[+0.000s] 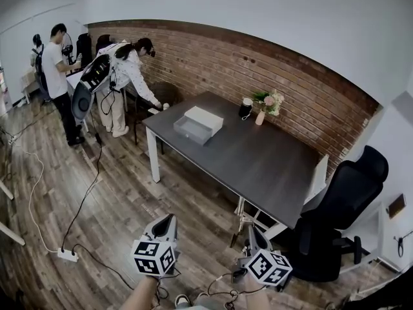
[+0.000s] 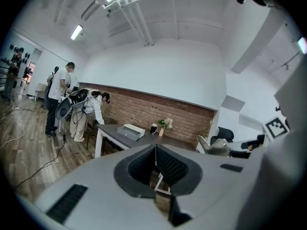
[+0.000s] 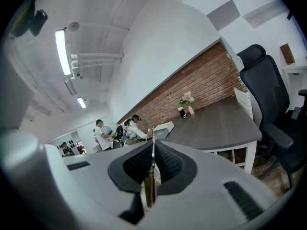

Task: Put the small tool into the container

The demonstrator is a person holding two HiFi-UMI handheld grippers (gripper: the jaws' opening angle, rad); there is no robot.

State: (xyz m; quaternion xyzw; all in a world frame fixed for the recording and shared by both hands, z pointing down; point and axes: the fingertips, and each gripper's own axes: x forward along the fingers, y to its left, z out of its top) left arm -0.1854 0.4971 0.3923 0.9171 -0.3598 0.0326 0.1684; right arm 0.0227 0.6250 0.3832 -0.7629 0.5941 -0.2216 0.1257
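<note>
The container [image 1: 198, 124], a grey open box with a white part behind it, stands on the dark table [image 1: 258, 166] near its far left corner. It also shows small in the left gripper view [image 2: 130, 131] and the right gripper view [image 3: 163, 127]. I see no small tool in any view. My left gripper [image 1: 169, 219] and right gripper [image 1: 251, 228] hang over the wooden floor, well short of the table. In their own views the left gripper [image 2: 155, 150] and right gripper [image 3: 153, 145] are shut, the pads meeting with nothing between them.
A black cup [image 1: 246, 108] and a vase of flowers [image 1: 264, 105] stand at the table's far edge by the brick wall. A person in white [image 1: 129, 70] bends over the table's corner; others stand behind. A black office chair [image 1: 342, 199] is at the right. Cables and a power strip [image 1: 66, 255] lie on the floor.
</note>
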